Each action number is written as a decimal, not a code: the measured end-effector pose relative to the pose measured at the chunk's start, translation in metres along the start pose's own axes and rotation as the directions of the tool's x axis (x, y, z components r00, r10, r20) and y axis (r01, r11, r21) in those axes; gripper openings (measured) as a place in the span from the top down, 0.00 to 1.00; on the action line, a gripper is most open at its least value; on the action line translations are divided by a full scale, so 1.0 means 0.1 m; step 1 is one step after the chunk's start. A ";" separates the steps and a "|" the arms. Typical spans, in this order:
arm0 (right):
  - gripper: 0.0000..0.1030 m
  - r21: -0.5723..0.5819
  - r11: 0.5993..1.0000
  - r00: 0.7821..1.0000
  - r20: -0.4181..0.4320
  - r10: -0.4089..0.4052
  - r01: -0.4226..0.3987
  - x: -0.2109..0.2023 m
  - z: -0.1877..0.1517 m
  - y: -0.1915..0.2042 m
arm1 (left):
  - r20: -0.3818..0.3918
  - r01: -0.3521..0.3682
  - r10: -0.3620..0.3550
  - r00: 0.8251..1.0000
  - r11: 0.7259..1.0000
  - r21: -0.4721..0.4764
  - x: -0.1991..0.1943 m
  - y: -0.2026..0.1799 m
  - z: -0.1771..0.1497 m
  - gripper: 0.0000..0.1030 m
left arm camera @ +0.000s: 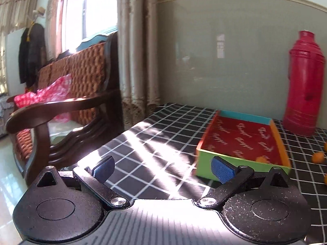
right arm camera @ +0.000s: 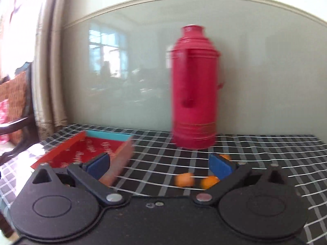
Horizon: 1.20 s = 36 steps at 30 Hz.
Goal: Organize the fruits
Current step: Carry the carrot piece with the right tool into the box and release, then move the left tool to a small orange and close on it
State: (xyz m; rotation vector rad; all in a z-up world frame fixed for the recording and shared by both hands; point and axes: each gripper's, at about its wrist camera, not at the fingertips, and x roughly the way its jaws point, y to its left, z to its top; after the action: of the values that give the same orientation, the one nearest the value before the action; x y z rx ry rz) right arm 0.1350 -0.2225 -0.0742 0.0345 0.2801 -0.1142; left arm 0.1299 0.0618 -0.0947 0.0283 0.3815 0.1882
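Fruits: small orange ones, loose on the bench. Right wrist view shows one and a second close beside it, low between the fingers, and a third partly hidden behind the right blue pad. Left wrist view shows one fruit inside the box, in its near right corner, and another on the cloth just right of the box.

Box: shallow open tray, green near wall, orange side walls, teal far wall. Red floor carries a repeated pale cursive word; too blurred to read.

Red thermos stands upright behind the fruits, near the wall. A gold band of print runs low on its body; not legible.

Bench wears a black cloth with a white grid.

Left tongs: spread wide, nothing between the pads, held low over the cloth, box ahead to the right.

Right tongs: spread wide, empty, level above the bench, aimed at the thermos
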 end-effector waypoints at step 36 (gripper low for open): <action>0.05 0.138 0.904 0.907 0.069 -0.416 0.404 -0.96 -0.36 -1.64 | -0.207 0.531 -0.488 0.848 0.784 0.323 0.12 -2.73 -0.34 0.36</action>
State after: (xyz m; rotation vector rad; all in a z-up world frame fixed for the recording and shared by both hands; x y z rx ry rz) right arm 0.0145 -0.3729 -0.0854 0.0898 0.1789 -0.5534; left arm 0.1766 -0.2042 -0.1482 0.2861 0.5212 -0.4310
